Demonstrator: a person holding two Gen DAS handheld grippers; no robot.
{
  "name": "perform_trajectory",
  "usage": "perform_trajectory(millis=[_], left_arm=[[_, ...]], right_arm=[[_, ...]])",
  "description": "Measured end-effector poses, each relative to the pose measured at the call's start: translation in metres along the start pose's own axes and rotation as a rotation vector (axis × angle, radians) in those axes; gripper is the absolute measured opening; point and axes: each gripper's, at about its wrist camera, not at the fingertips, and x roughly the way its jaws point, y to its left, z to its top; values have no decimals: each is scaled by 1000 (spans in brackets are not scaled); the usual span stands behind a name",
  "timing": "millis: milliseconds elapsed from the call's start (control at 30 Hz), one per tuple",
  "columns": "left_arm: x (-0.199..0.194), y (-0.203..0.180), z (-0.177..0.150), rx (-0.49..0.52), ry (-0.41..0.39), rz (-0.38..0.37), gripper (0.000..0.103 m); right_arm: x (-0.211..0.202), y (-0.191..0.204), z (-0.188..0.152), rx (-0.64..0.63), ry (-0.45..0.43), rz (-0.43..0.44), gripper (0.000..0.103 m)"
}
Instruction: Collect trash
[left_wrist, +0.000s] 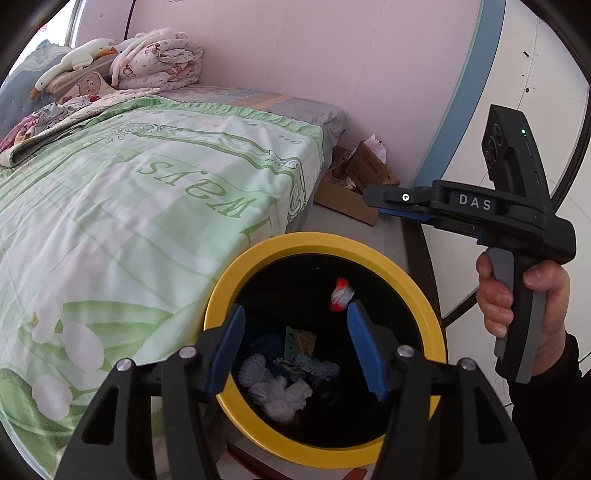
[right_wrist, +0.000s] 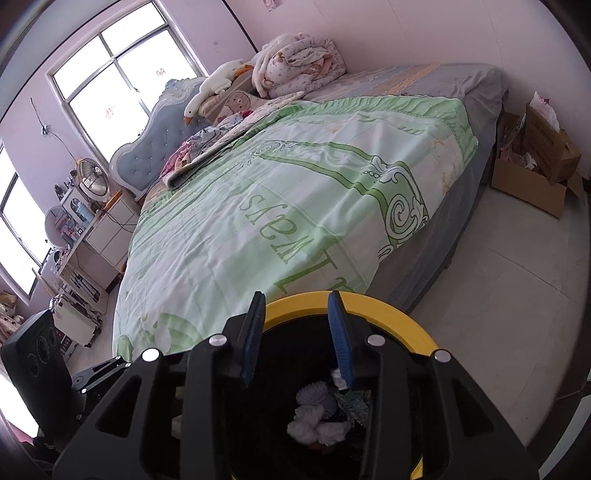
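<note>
Both tongs hang released w/ nothing between pads over the yellow-rimmed bin beside the bed: left tongs, right tongs, red-white wrapper inside above trash at bottom.
</note>
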Motion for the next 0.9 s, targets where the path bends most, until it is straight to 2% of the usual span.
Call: perform_trajectory(millis=[233,533,900], left_arm=[[-14,19,4,-40,-37,45,55],[-38,56,4,-140,-96,113,55],[-90,116,-6,-245,-196,279,55]], right_arm=[[2,13,8,-37,-5,-1,34],[36,48,14,-103,41,28,34],[78,124,23,-235,52,64,34]])
